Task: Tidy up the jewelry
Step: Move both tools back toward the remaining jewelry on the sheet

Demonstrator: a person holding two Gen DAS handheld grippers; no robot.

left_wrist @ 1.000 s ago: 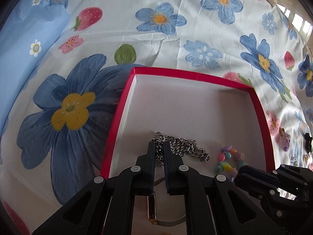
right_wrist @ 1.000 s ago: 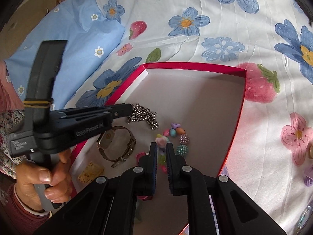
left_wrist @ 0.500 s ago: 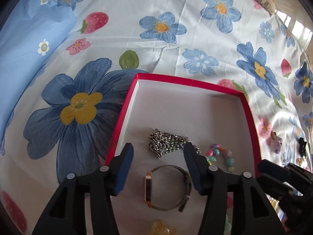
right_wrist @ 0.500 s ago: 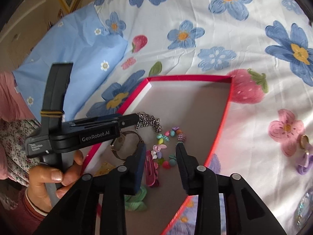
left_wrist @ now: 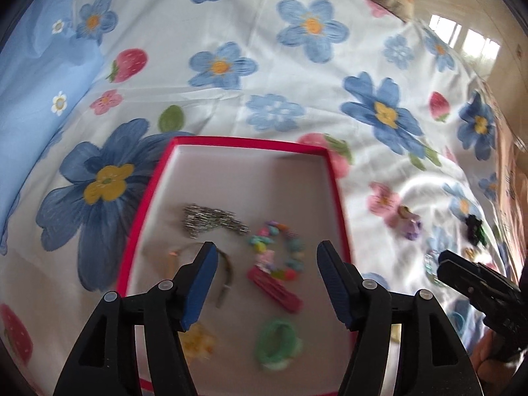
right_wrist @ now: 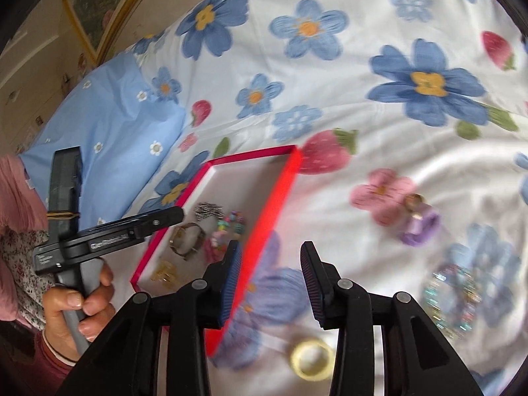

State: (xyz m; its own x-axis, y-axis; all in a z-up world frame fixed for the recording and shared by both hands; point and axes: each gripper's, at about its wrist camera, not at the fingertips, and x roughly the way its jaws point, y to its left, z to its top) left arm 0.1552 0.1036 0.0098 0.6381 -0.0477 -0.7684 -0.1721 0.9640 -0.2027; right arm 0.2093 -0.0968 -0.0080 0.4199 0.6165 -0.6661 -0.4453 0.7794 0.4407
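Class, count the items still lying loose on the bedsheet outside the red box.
At least 4: a purple ring by the pink flower, a sparkly bracelet, a yellow band and a dark piece. Blur may hide more.

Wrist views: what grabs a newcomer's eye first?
The red-rimmed box on the flowered bedsheet stands out first, with a silver chain, a beaded bracelet and other trinkets inside. Next, the open left hand-held gripper above the box, its jaws just opened and nothing between them. In the right wrist view, the open right hand-held gripper is over the sheet beside the box, near a purple scrunchie.
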